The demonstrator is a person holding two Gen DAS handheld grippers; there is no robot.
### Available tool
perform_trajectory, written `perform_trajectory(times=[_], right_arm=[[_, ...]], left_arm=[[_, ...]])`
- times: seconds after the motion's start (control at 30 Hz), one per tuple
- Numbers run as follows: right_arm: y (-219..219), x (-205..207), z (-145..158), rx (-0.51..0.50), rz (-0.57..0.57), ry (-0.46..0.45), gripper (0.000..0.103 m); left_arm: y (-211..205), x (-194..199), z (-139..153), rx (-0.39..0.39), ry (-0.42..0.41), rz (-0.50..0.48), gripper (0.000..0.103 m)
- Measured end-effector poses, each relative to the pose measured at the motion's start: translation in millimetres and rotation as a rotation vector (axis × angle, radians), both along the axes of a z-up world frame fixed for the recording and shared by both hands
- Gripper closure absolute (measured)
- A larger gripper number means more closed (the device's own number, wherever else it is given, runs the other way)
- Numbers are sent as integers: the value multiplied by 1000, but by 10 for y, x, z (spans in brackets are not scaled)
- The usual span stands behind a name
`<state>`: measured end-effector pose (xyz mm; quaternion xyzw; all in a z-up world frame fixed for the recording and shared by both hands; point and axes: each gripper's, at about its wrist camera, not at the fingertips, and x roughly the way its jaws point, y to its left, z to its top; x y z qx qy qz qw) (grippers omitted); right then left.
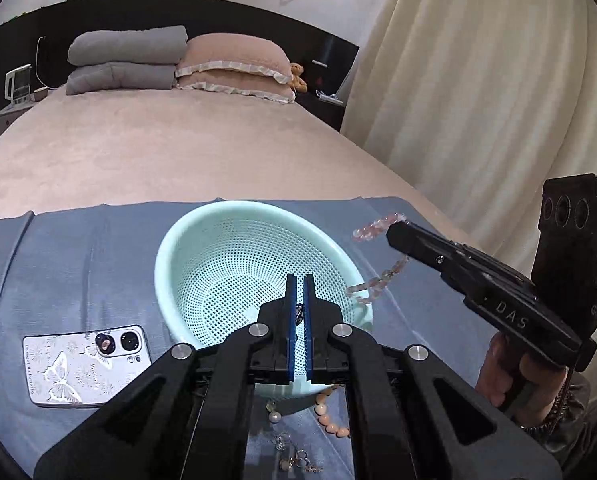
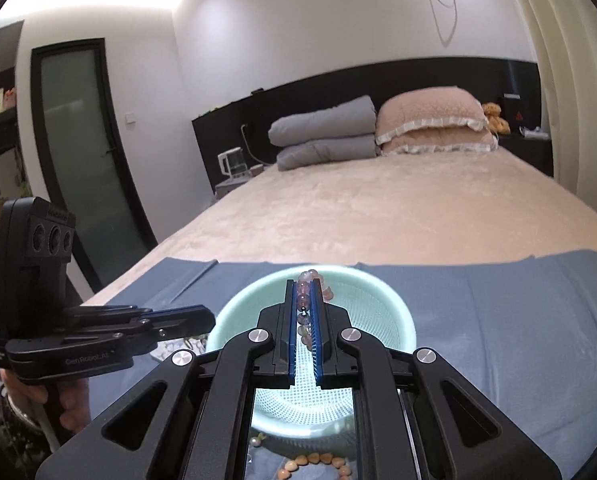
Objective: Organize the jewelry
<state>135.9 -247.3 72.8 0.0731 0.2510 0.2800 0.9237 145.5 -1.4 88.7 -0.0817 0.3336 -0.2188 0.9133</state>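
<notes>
Bedding in pale pink plush fills most of both views, and across its near end lies a grey-blue cloth (image 1: 78, 248) that serves as the work surface. On that cloth sits a round mint-green perforated plastic basket (image 1: 202, 232), which looks empty inside, so by my reading nothing has yet been sorted into it. The right gripper (image 2: 305, 300) hangs over the basket with its jaws clamped on a pink-and-mauve beaded bracelet (image 2: 303, 300), whose loop dangles in the air beside the rim in the left wrist view. The left gripper (image 1: 299, 296) also points over the bowl with its jaws nearly together on something small and dark that I cannot identify. Left of the basket rests a white smartphone in a butterfly-print case (image 1: 82, 364). Waiting on the cloth near the basket's front edge are a peach-coloured bead bracelet (image 1: 330, 416), a loose pearl piece (image 1: 273, 416) and small silver trinkets (image 1: 294, 456). The job seems to be at an early stage.
</notes>
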Motion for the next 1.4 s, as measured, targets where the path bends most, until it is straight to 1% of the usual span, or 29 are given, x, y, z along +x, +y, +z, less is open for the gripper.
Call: perform_trajectory(times=[0.03,0.1,0.13,0.17,0.23,0.3,0.37,0.4,0.43,0.53,0.57,0.63,0.67,0.7,0.77,0.83,0.87,0.9,0.93,0.97,1.0,1.07,1.13,1.27,1.33,1.4], right_arm=[[12,46,-86,-4,3,30,97],[46,81,-214,-31,-1,61,97],[60,91,-267,-48,-3,71,97],[88,83,-307,-64,-7,78,97],[111,72,-393,-94,-15,96,97],[101,53,-466,-99,-23,121,96],[73,21,-504,-101,-39,124,94],[61,8,-509,-99,-42,124,93],[44,-5,-507,-93,-44,125,93],[-12,-39,-485,-81,-61,124,92],[-26,-49,-477,-77,-60,123,91],[-51,-93,-456,-78,-61,113,83],[-58,-122,-441,-85,-60,105,74],[-67,-162,-429,-96,-56,92,70],[-93,-225,-404,-116,-50,75,68],[-136,-296,-376,-120,-40,53,65],[-157,-342,-368,-125,-41,41,59],[-181,-387,-362,-130,-46,26,53],[-214,-431,-358,-129,-52,13,49],[-244,-465,-354,-123,-52,5,44],[-271,-493,-353,-117,-47,3,41],[-321,-562,-371,-110,-29,-4,39],[-327,-613,-381,-123,-1,-11,37],[-273,-740,-457,-179,72,-4,37],[-210,-820,-508,-216,112,-3,34],[-132,-885,-577,-262,151,-6,29]], left_arm=[[-30,65,-66,5,15,2,100],[-57,154,-197,11,46,0,100],[-69,174,-250,27,52,3,100],[-74,182,-290,42,56,6,100],[-66,176,-336,49,57,-3,100],[-57,131,-355,76,43,11,99],[-26,119,-392,72,54,9,85],[-10,116,-409,68,59,17,64],[22,108,-420,63,54,32,49],[108,95,-456,9,64,52,46],[121,87,-448,6,58,55,45],[131,39,-431,41,35,70,43],[131,22,-435,55,24,70,42],[137,-8,-437,60,15,66,39],[173,-82,-462,70,0,60,32],[203,-169,-486,95,-18,49,25],[220,-209,-490,113,-27,42,24],[240,-251,-497,131,-37,37,20],[264,-305,-508,150,-49,34,14],[295,-362,-520,167,-65,30,11],[320,-423,-532,180,-80,26,7],[400,-534,-571,197,-106,16,6],[505,-587,-638,200,-107,12,6],[629,-573,-839,238,-44,2,6],[650,-594,-942,268,-22,-11,6],[664,-595,-1040,289,3,-17,6]])
